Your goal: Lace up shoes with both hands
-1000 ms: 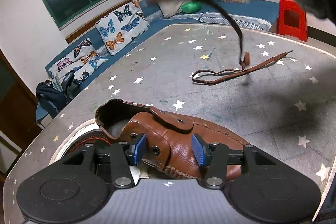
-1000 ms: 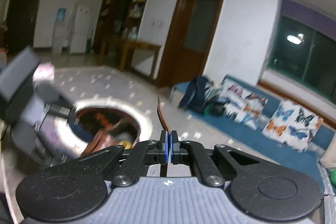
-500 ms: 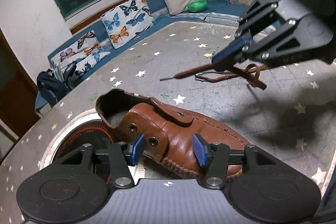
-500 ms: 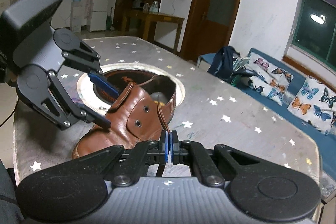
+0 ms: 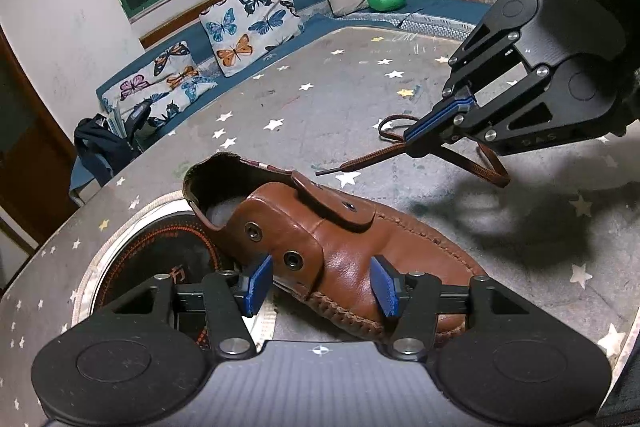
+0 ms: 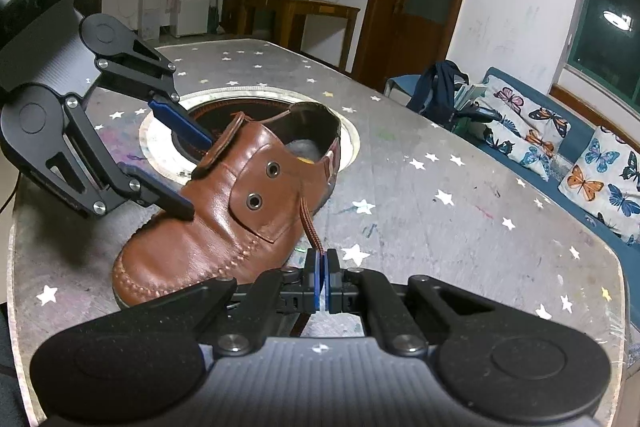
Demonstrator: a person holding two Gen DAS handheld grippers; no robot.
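A brown leather shoe (image 5: 344, 247) lies on the star-patterned table, its eyelets bare; it also shows in the right wrist view (image 6: 224, 211). My left gripper (image 5: 322, 285) is open, its blue pads on either side of the shoe's vamp, and it shows in the right wrist view (image 6: 182, 173). My right gripper (image 6: 322, 277) is shut on a brown shoelace (image 6: 310, 227), whose tip points toward the shoe. In the left wrist view the right gripper (image 5: 416, 137) holds the lace (image 5: 368, 159) just right of the shoe, the rest trailing in loops on the table.
The shoe's heel rests by a round inset plate (image 6: 256, 103) in the table (image 6: 460, 227). A blue sofa with butterfly cushions (image 5: 248, 23) runs along the far table edge. A dark bag (image 6: 440, 87) sits by the sofa.
My right gripper has come down with the lace from high above the table to just beside the shoe. The left gripper stays open around the shoe.
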